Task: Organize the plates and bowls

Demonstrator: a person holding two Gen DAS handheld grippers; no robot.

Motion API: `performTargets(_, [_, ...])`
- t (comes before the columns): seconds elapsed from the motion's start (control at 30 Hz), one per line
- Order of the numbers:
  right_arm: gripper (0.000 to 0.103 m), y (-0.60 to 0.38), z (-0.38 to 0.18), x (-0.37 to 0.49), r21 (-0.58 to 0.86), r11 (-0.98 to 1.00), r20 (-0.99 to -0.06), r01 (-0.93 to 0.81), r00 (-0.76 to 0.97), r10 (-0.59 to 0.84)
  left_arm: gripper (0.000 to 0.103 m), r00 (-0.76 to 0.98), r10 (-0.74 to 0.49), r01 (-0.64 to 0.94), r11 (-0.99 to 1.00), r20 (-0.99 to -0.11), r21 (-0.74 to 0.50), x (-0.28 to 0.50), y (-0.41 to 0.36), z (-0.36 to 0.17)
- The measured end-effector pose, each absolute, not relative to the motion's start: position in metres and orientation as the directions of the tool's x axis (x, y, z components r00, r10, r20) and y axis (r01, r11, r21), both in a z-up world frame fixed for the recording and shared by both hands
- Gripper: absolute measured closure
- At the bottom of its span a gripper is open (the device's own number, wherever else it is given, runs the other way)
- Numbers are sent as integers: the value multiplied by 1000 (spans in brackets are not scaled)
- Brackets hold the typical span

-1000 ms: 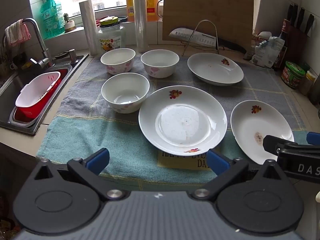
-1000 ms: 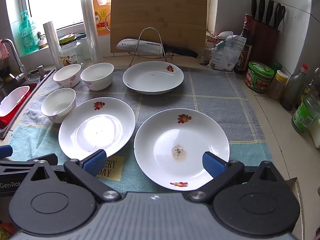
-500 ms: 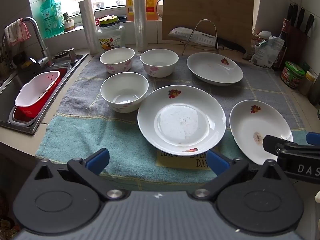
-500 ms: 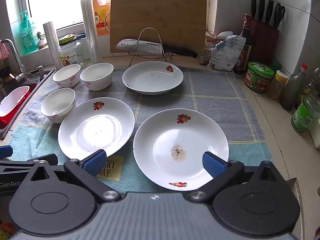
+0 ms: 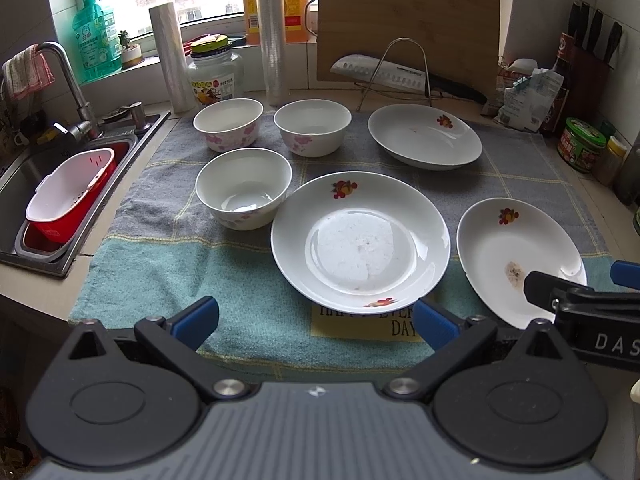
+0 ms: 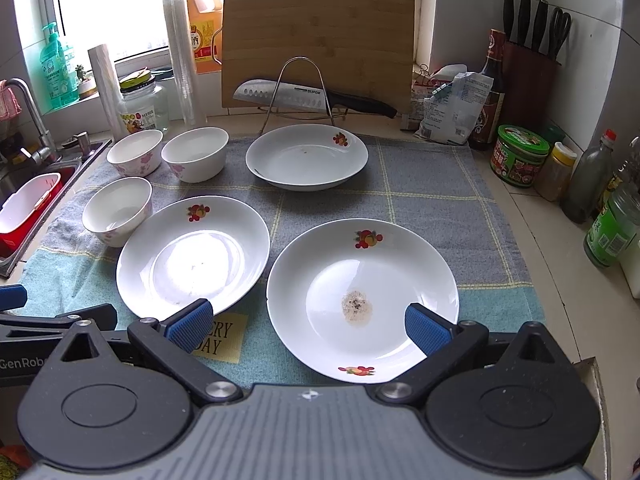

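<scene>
Three white plates with a fruit motif lie on a checked towel (image 5: pixel 168 256): a near middle plate (image 5: pixel 360 240), a near right plate with a brown stain (image 6: pixel 362 300), and a far plate (image 6: pixel 306 156). Three white bowls with pink flowers stand at the left: the near bowl (image 5: pixel 243 188) and two far bowls (image 5: pixel 228 124) (image 5: pixel 312 126). My left gripper (image 5: pixel 316 320) is open and empty, just short of the middle plate. My right gripper (image 6: pixel 308 326) is open and empty, its fingers either side of the stained plate's near rim.
A sink (image 5: pixel 36 216) with a red and white basket (image 5: pixel 68 196) lies at the left. A cutting board (image 6: pixel 316 40), a knife on a wire rack (image 6: pixel 304 96), bottles and jars (image 6: pixel 520 156) line the back and right. A knife block (image 6: pixel 532 52) stands in the right corner.
Both grippers have crept slightly forward towards the plates; nothing was taken hold of or moved.
</scene>
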State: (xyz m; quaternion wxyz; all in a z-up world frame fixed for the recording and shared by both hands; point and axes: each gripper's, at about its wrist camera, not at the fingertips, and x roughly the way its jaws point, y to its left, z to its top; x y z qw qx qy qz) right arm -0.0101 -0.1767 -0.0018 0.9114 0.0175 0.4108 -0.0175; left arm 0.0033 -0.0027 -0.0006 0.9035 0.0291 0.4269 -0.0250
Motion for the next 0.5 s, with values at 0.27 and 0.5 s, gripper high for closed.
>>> performTargets(0.27, [0,-182,-5,-16,20,1000,-705,-1,709,15,1,650,-54,109,994,-758,23,5,-3,-2])
performTargets(0.5, [0,-201,-11,-24,8,999,-668,-34,743,31,1,646,-63,111,994,-761,12,11,2,-8])
